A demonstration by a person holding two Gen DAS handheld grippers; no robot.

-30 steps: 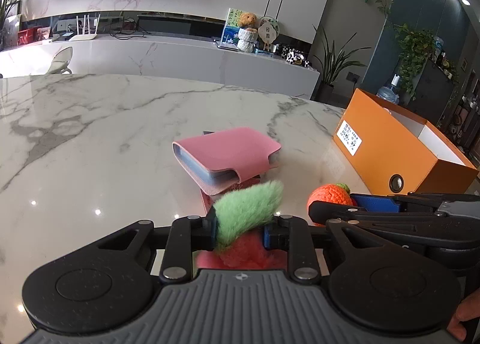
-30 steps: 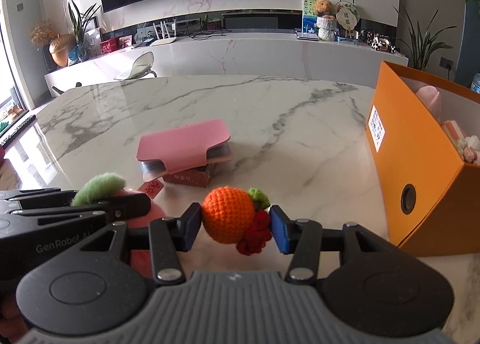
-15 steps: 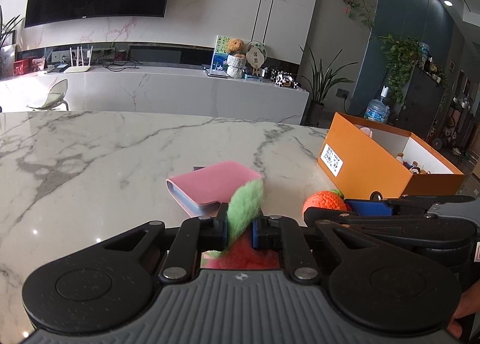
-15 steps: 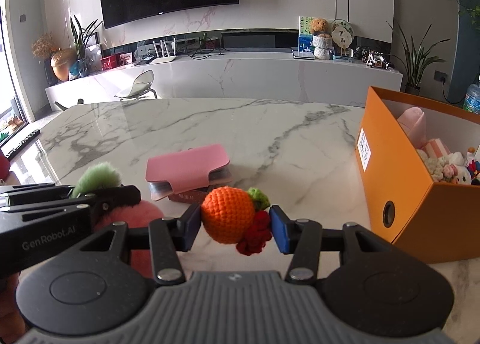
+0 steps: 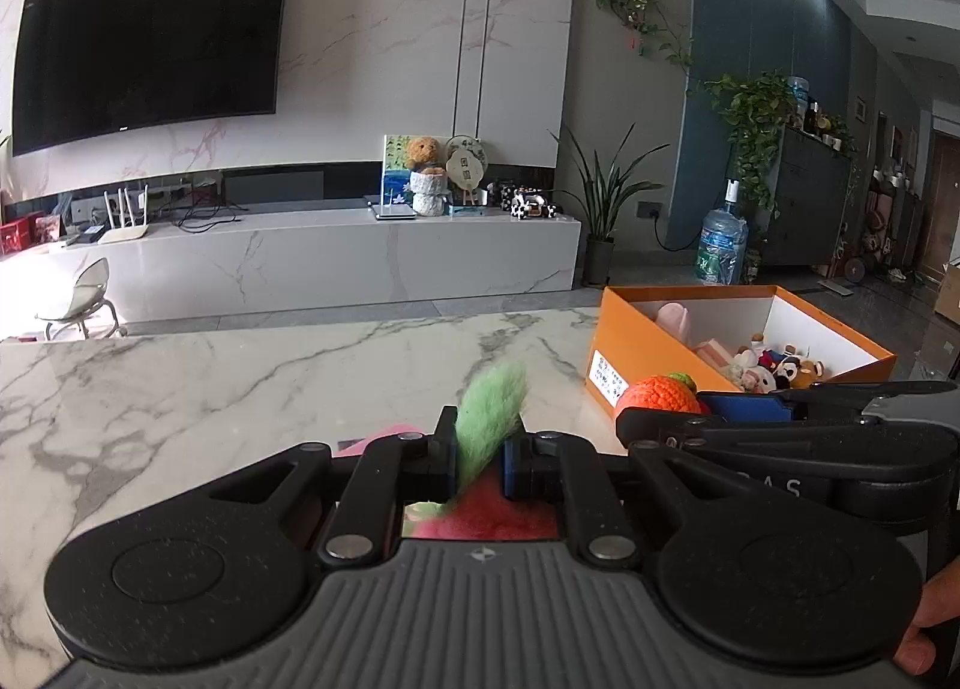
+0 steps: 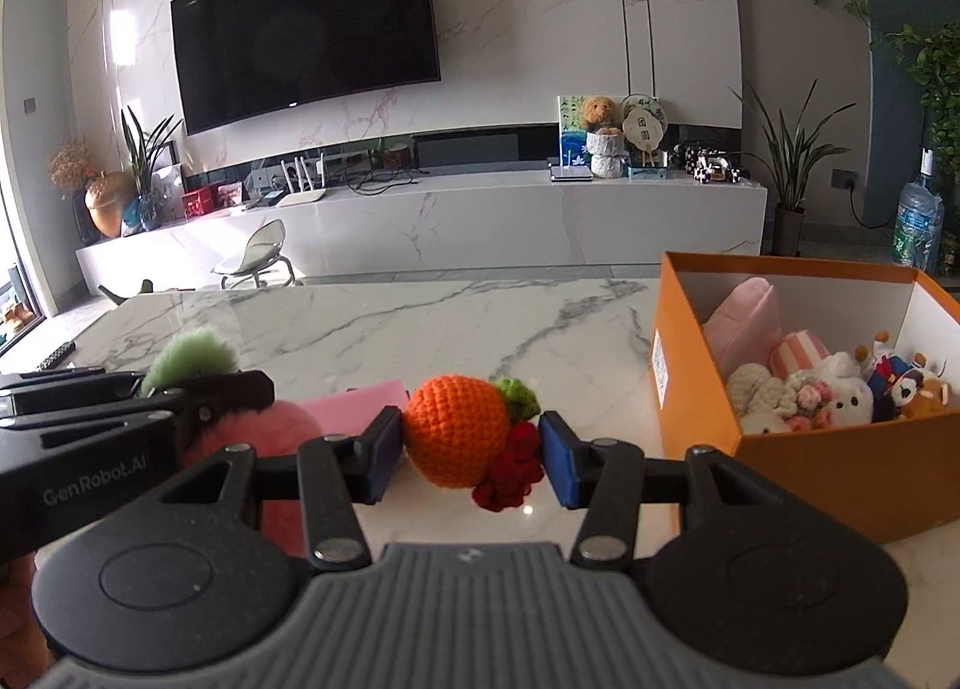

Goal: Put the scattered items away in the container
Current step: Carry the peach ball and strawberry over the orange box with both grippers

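Left wrist: left hand-held gripper (image 5: pixel 478 458) pinches green tuft (image 5: pixel 487 419); right hand-held gripper (image 6: pixel 470 452) clamps crocheted orange (image 6: pixel 455 430).

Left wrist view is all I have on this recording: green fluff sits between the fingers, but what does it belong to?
Observer: The green tuft tops a fuzzy pink plush fruit, which hangs below the left gripper.
Reviewer: Is the crocheted orange gripped, or just resting on the other tool?
Observer: Gripped. The right gripper is shut on the crocheted orange; a dark red knitted bit presses against the right-hand pad.
Reviewer: Room left in the orange box?
Observer: The orange box shows pink items at the back and small plush toys in the near part, with white wall bare above them.
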